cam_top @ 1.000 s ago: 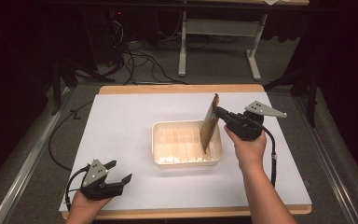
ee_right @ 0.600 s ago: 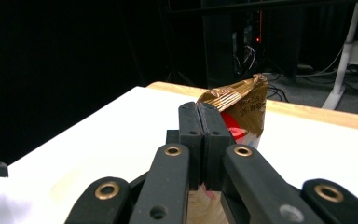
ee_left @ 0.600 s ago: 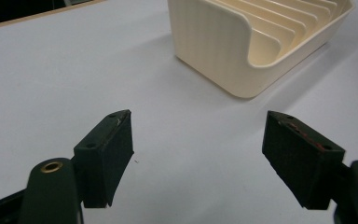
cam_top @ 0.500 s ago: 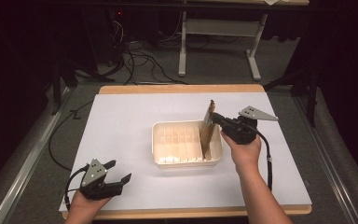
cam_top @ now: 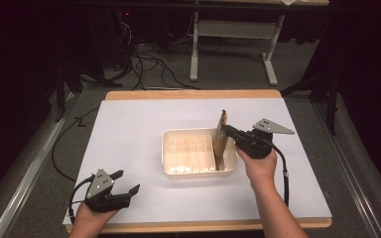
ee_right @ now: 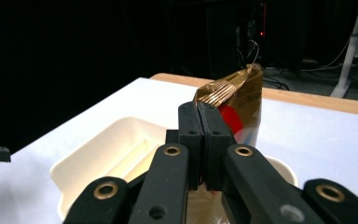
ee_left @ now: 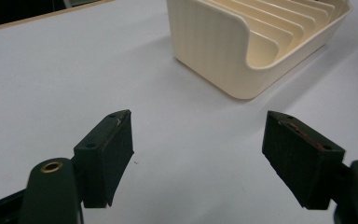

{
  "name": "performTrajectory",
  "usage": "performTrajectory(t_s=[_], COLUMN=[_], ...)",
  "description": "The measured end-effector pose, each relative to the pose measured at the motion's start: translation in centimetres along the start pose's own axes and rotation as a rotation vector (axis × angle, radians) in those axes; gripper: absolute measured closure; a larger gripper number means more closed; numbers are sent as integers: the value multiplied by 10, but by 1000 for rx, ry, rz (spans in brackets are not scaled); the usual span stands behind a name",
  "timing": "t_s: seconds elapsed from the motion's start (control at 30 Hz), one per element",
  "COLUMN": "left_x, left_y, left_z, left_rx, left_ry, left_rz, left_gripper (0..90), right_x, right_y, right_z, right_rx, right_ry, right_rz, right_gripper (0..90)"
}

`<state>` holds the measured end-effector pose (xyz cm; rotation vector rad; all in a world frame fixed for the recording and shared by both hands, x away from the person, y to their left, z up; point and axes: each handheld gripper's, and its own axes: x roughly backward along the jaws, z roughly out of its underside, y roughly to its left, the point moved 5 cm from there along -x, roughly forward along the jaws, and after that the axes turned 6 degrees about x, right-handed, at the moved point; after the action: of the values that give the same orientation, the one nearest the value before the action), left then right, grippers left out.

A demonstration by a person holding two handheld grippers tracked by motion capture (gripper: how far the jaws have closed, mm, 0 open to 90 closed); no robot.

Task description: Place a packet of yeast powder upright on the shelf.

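Your right gripper has come down since a second ago, and the gold packet now sits lower, with its bottom edge inside the cream tray in the middle of the high view.

Start near you. At the lower left of the high view, your left gripper rests by the table edge. Its jaws stand wide apart with nothing between them, and the tray lies well ahead of it.

Now look farther off, right of the middle. Your right gripper's jaws are pressed tight on the packet's top edge. The packet stands upright at the right end of the tray, among the thin dividers.

To do this well, I think you should keep the packet straight up, slide it slowly down between two dividers, and let go only when it stands by itself.
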<state>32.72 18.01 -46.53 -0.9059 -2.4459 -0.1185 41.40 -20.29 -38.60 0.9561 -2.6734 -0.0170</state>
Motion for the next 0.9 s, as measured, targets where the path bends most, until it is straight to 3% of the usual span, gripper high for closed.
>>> performTrajectory(t_s=[0.6,0.9], left_x=[0,0], left_y=[-1,-2], left_z=[0,0], left_rx=[0,-1], left_ry=[-2,-2], left_rz=[-1,-2], left_gripper=[249,249], right_x=[7,7], right_y=[8,12], right_z=[7,3], right_rx=[3,15], right_ry=[-3,10], right_rz=[-5,15], right_gripper=[890,808])
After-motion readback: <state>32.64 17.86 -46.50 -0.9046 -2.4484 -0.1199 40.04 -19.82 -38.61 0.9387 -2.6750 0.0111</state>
